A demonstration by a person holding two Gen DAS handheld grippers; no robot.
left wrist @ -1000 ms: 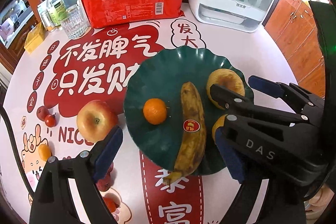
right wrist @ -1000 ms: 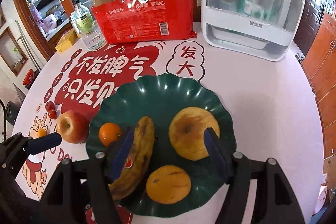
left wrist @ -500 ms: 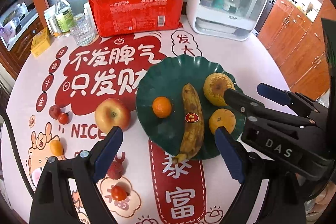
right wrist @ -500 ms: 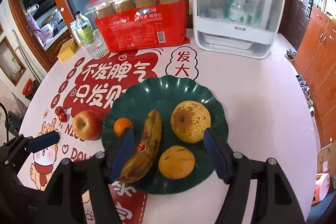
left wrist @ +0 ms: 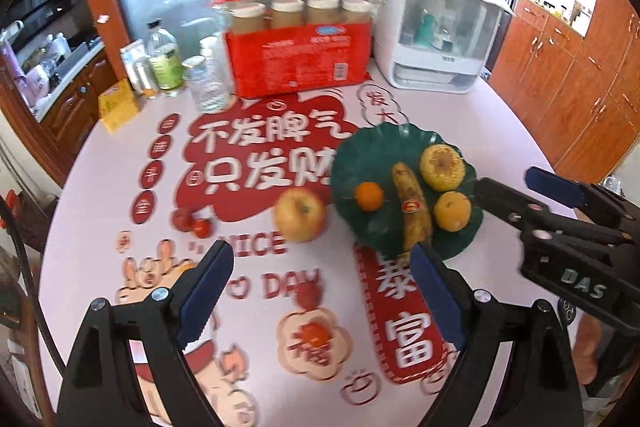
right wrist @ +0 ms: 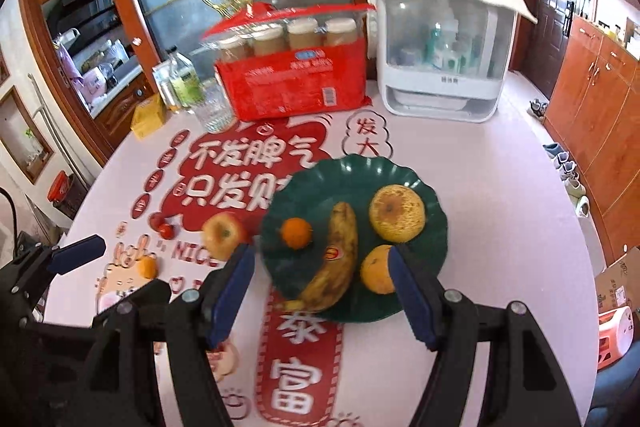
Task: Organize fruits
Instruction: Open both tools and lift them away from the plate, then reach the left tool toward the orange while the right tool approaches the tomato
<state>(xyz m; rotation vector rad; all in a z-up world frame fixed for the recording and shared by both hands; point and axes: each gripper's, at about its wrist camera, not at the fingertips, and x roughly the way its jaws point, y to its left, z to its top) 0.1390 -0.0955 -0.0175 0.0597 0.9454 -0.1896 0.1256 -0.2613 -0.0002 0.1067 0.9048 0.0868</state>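
Both the left gripper (left wrist: 322,291) and the right gripper (right wrist: 322,291) hang spread and empty above the table, so the step in hand looks like choosing the next fruit. The red apple (left wrist: 300,214) lies just left of the green plate (left wrist: 360,155), and the next move probably calls for lowering the left jaws around it. On the plate, the banana (right wrist: 338,255) runs lengthwise from far edge to near edge, its stem toward the grippers.
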